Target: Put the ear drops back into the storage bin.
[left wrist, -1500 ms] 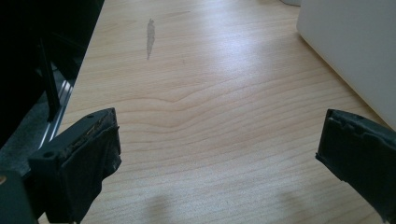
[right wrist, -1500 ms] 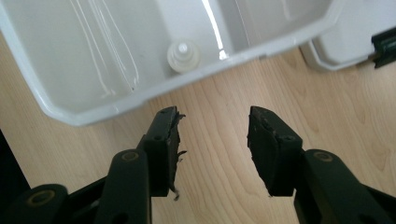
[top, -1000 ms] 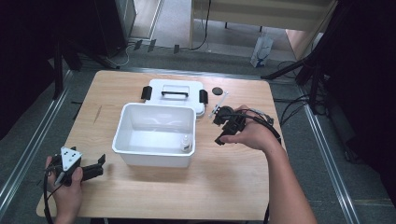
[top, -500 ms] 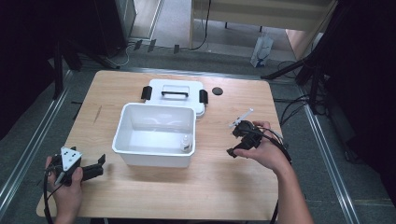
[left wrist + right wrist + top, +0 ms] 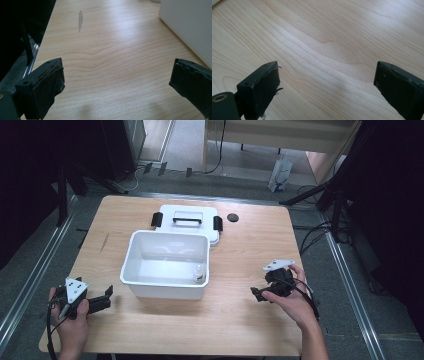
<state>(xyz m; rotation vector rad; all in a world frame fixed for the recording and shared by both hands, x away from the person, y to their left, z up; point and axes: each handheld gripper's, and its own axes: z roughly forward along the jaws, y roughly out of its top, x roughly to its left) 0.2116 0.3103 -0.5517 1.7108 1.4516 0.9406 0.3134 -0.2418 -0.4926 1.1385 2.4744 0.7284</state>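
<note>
While the small bottle [image 5: 199, 273] stands inside the white bin [image 5: 131, 254], both grippers rest apart on the counter [image 5: 240, 330]. Left gripper [image 5: 106, 295] fingers gape empty. Right gripper [image 5: 256, 293] fingers, just opened, hold nothing.

table [image 5: 240, 330]: pale wood, wavy grain, one grey streak | bin [image 5: 135, 257]: white | lid [image 5: 165, 216]: white, black handle and clips | bottle [image 5: 199, 274]: clear, white cap | disc [image 5: 232, 217]: black | left gripper [image 5: 107, 295], right gripper [image 5: 255, 293]: black, grey plates

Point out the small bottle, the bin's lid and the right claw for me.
small bottle [image 5: 199, 274], high view, its body inside the bin.
lid [image 5: 186, 215], high view, white top surface.
right claw [image 5: 256, 294], high view, between its fingertips.
</note>
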